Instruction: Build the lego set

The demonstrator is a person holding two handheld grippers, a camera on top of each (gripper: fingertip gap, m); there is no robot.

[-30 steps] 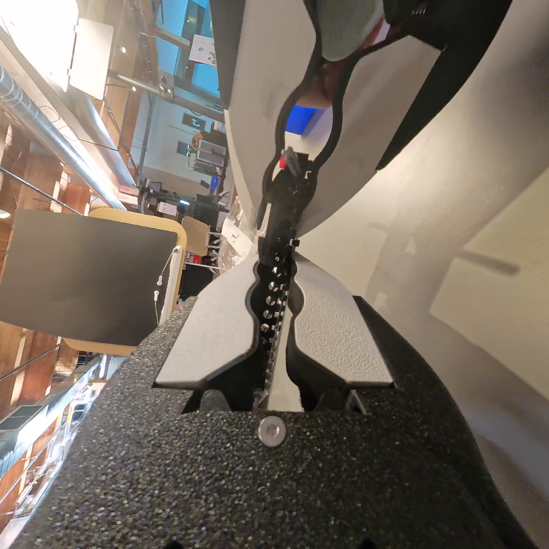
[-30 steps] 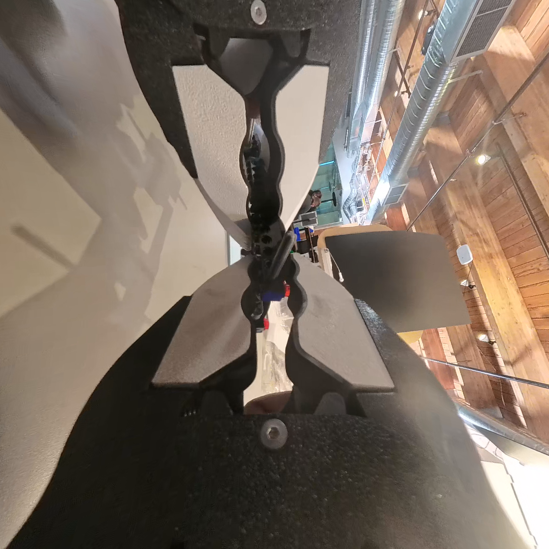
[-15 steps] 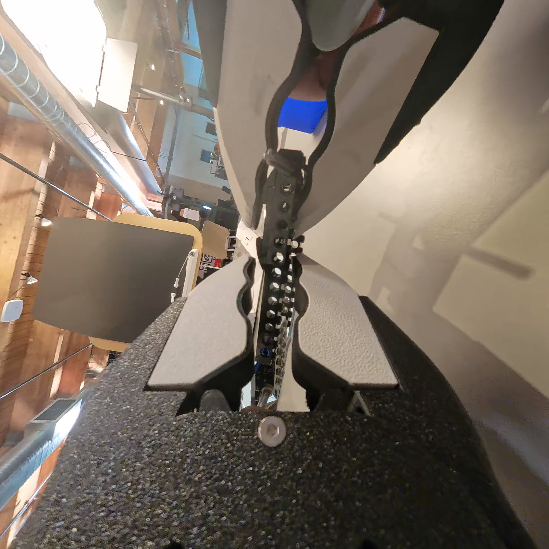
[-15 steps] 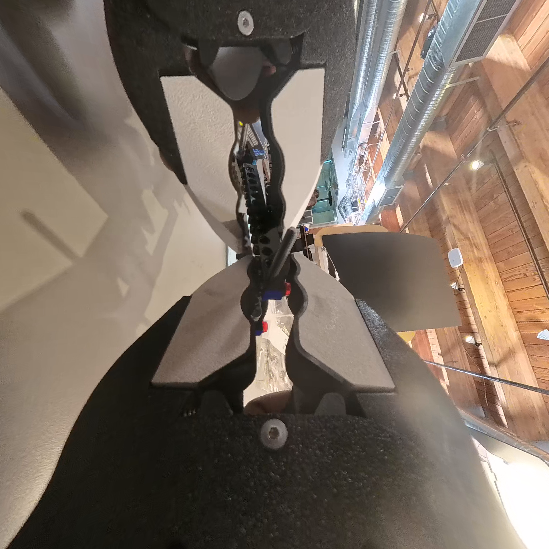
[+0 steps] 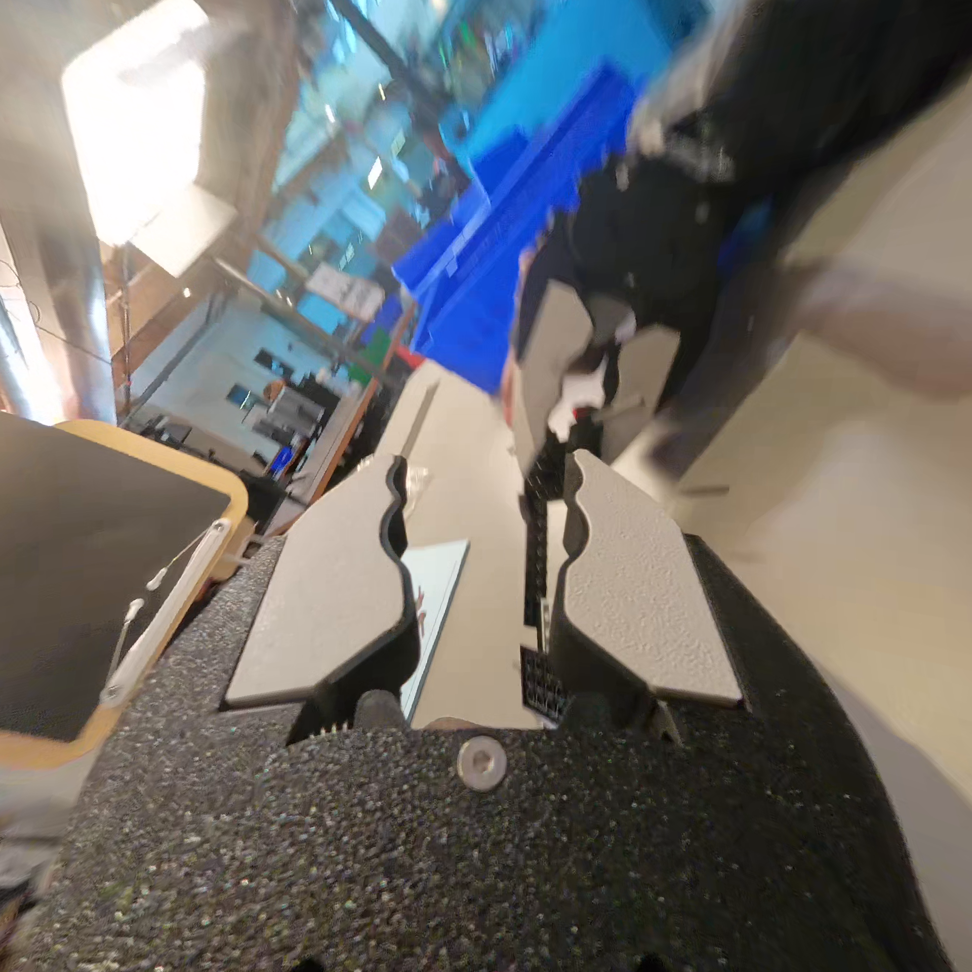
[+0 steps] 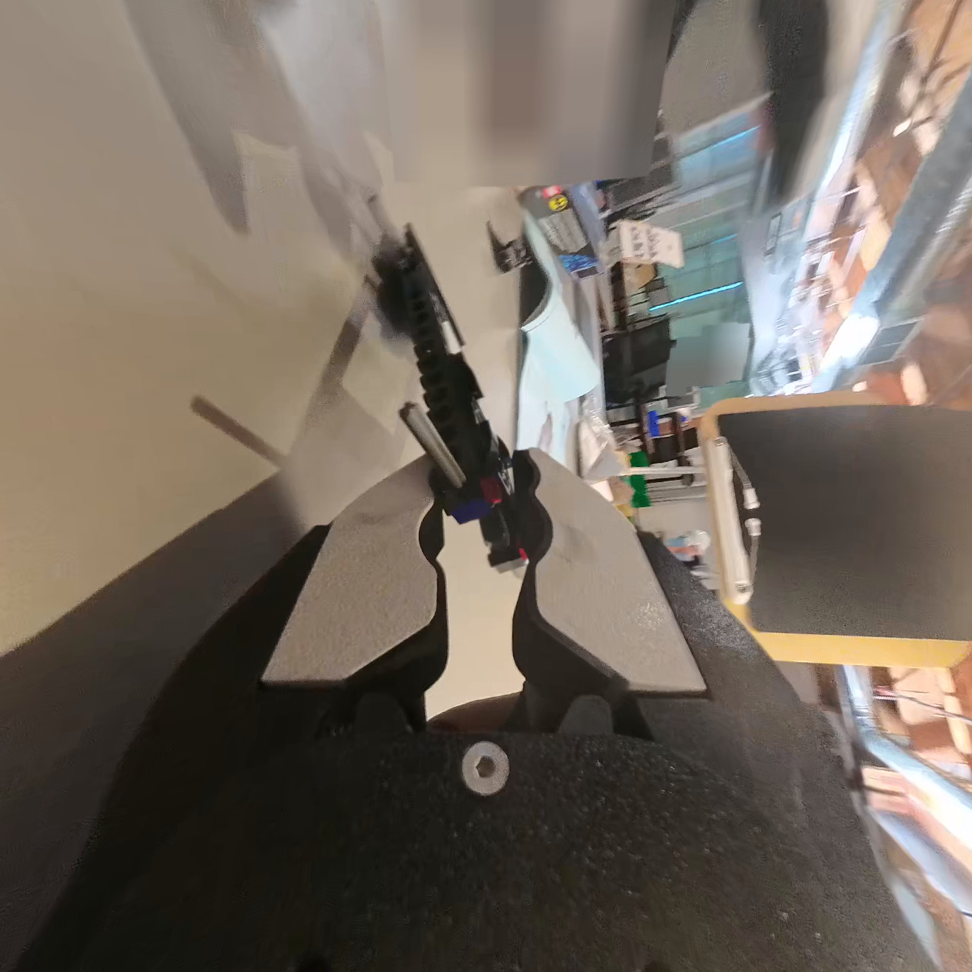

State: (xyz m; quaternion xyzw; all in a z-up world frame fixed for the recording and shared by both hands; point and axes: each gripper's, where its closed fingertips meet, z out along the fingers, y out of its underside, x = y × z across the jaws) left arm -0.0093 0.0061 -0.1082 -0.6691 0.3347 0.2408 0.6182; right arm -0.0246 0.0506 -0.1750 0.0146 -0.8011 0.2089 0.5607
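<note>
My left jaws (image 5: 486, 463) stand wide and hold nothing. A long black beam (image 5: 536, 526) with rows of holes runs lengthwise through the gap, close along the inner side of my right-hand finger (image 5: 626, 568). I cannot tell if it touches that pad. The other finger is well apart from it. Below this gap lies the pale table (image 5: 463, 421) with a white card (image 5: 436, 578) on it. Far ahead is a blue bin (image 5: 499, 236), much blurred.

My right jaws (image 6: 481, 473) are narrow and grip one end of the same beam at their tips. The beam goes out from them, up and to the left, tilted. At the gripped end I see a small blue piece (image 6: 471, 510) and a red piece (image 6: 492, 486), and a grey pin (image 6: 431, 442) that stands out sideways just beside the left tip. To the right of these jaws is a black panel (image 6: 841, 526) with a wooden rim, well apart.

I judge the beam to be light, stiff plastic made of clicked-together parts. It will not bend, but the small pieces and the pin may pop off if squeezed or twisted hard. Its flat sides look smooth, so a grip at the tips only may let it turn. I think the best place to take it is on the two flat long sides, near the middle, away from the pin.
</note>
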